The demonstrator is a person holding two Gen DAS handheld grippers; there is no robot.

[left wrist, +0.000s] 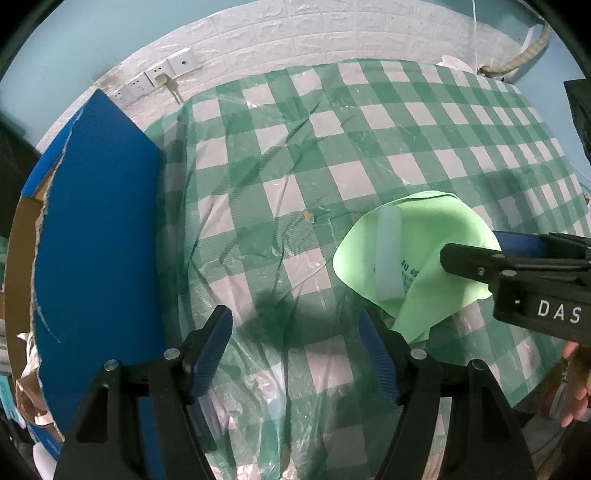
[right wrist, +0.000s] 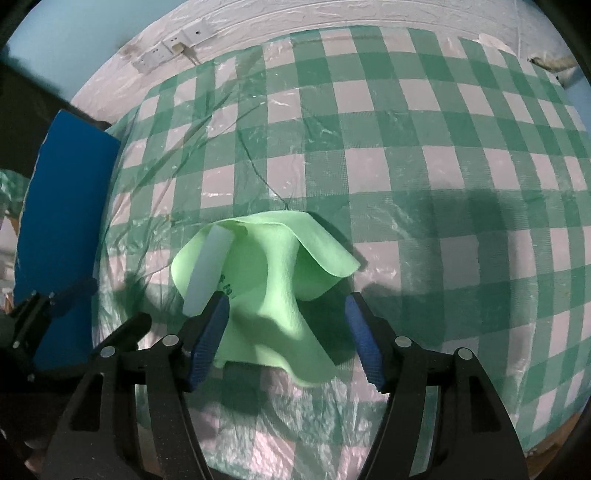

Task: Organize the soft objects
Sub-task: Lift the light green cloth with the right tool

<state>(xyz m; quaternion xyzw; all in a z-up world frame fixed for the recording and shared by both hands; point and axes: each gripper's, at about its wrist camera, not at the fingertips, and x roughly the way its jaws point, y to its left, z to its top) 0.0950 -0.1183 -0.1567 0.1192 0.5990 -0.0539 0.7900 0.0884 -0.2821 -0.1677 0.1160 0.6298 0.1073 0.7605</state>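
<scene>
A table covered in green-and-white checked cloth (left wrist: 332, 155) under clear plastic; beyond the gripper, a white brick-pattern wall (left wrist: 295, 33) with sockets (left wrist: 155, 75).

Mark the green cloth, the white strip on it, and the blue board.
green cloth (right wrist: 273, 288), right wrist view, on its raised middle fold.
white strip (right wrist: 208, 269), right wrist view, mid-length of the strip.
blue board (left wrist: 99, 206), left wrist view, on its flat blue face.

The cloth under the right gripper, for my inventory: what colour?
Light green cloth, clearest in the right wrist view.
</scene>
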